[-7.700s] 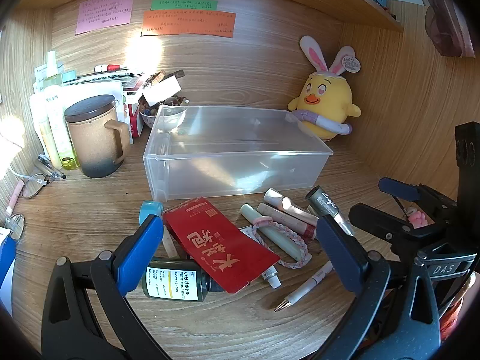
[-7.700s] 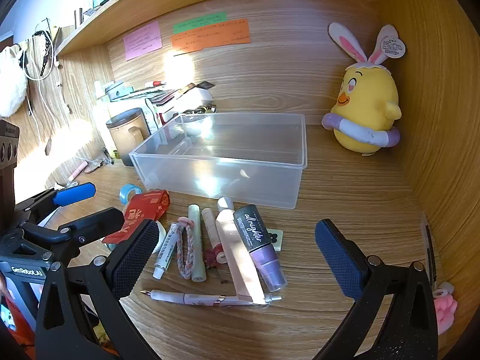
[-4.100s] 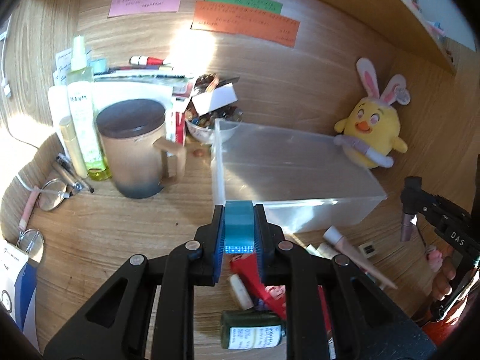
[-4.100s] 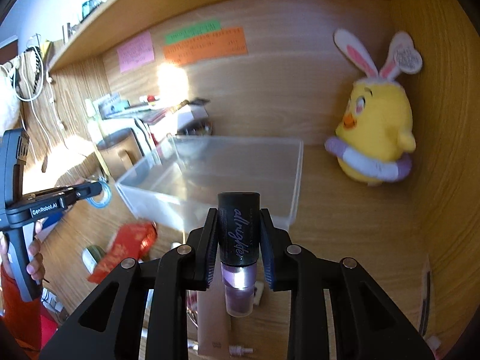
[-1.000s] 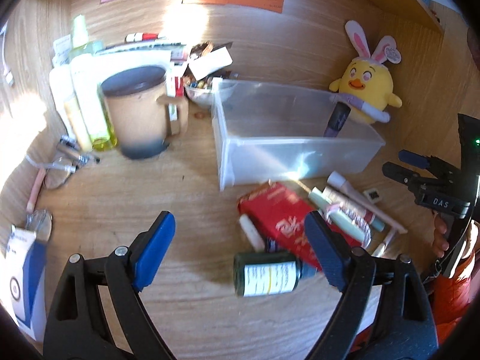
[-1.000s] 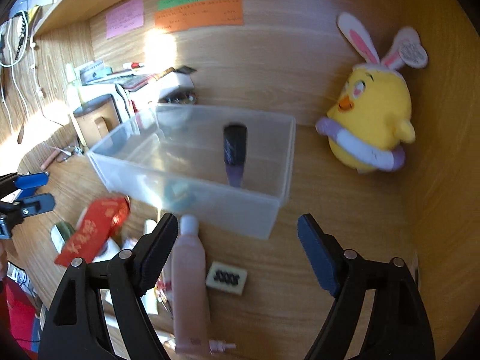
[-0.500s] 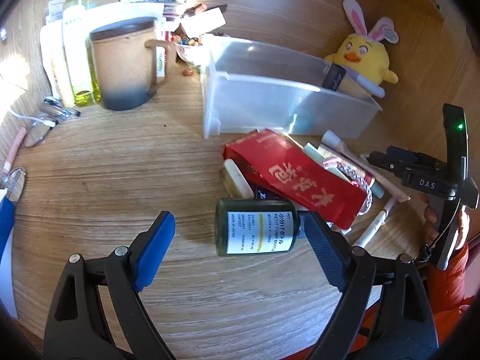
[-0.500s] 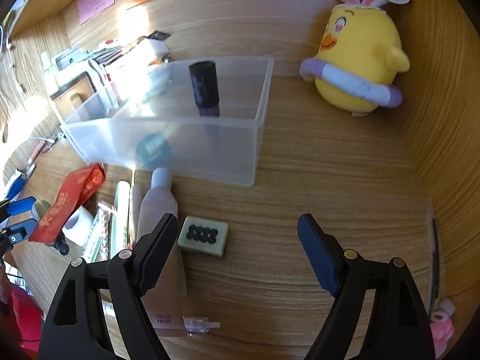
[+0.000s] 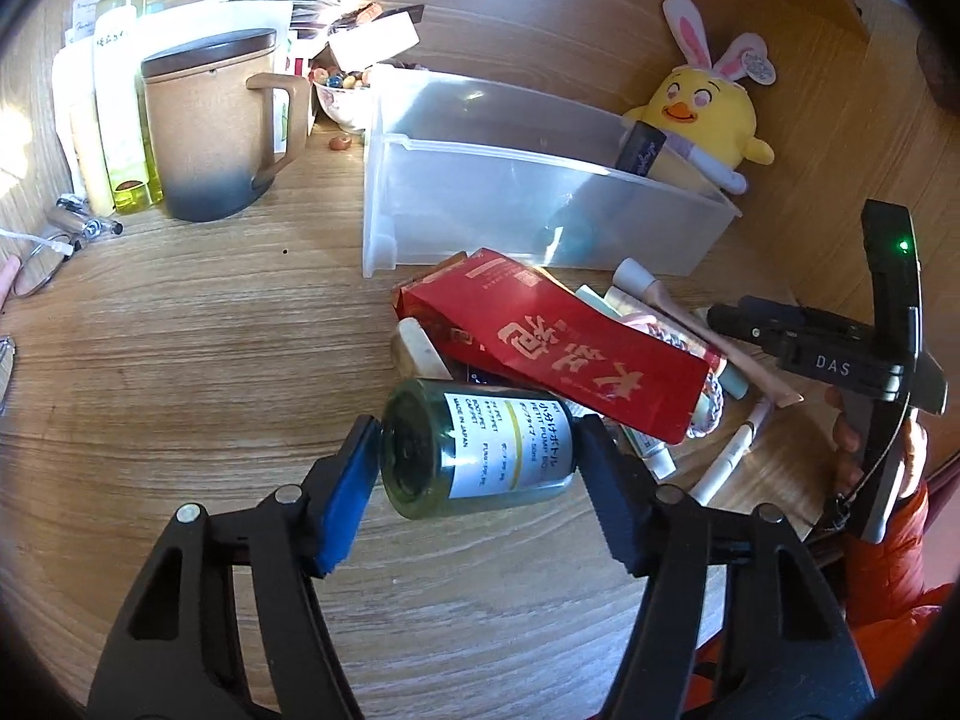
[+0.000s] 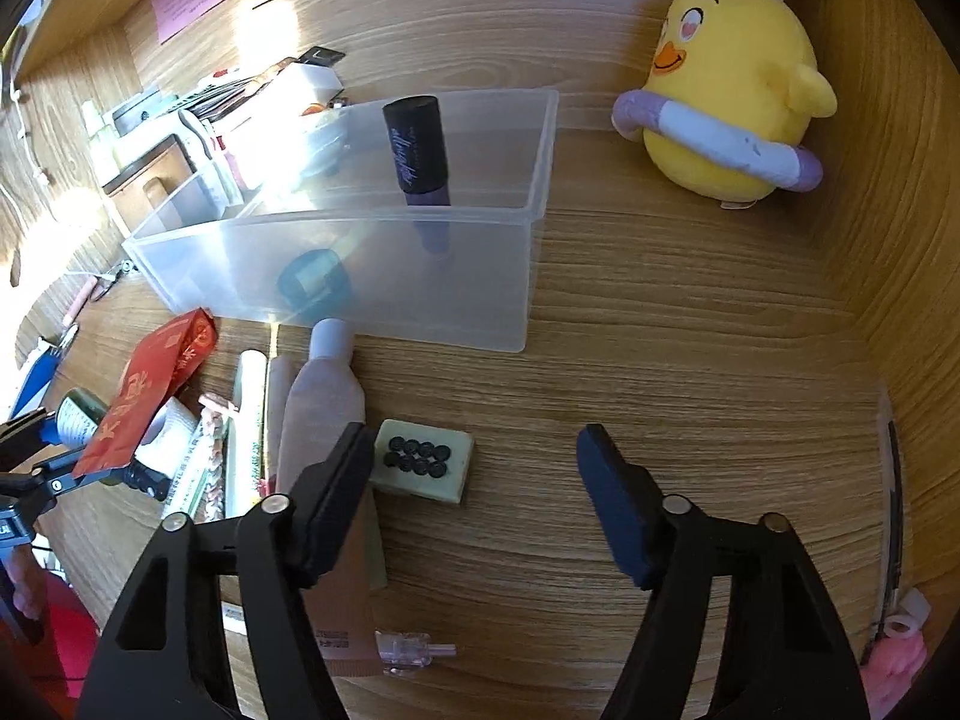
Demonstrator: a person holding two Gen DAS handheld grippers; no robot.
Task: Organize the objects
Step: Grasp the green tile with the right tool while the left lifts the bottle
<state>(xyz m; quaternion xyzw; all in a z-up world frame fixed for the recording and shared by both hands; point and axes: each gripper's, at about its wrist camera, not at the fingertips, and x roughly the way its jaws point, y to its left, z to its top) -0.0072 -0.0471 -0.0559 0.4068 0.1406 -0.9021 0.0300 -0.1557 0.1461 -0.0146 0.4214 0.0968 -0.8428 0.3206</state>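
Taking the clear plastic bin (image 9: 540,204) on the wooden desk (image 9: 180,348) as the landmark, a lidded brown mug (image 9: 210,132) stood well to its left, with pale bottles (image 9: 114,102) beyond the mug. In front of the bin's left end lay a red packet (image 9: 558,342), and nearer the camera than that lay a dark green bottle (image 9: 480,444) on its side. The left gripper (image 9: 477,474) had just been closing; its jaws bracketed the green bottle, the blue left pad at the bottle's base and the right pad at its other end, seemingly touching, though a firm grip could not be told.

Inside the bin, a black-capped purple tube (image 10: 417,150) leaned upright toward the far wall and a teal tape roll (image 10: 312,282) rested against the near wall. Just in front of the bin lay a pink tube (image 10: 324,414) among other slim tubes. To the right of the pink tube sat a pale tile with black dots (image 10: 423,459). The right gripper (image 10: 474,486) had also just been narrowing, still half open and holding nothing; its left finger overlapped the pink tube, with the tile just inside it. Right of the bin sat a yellow chick plush (image 10: 732,90).
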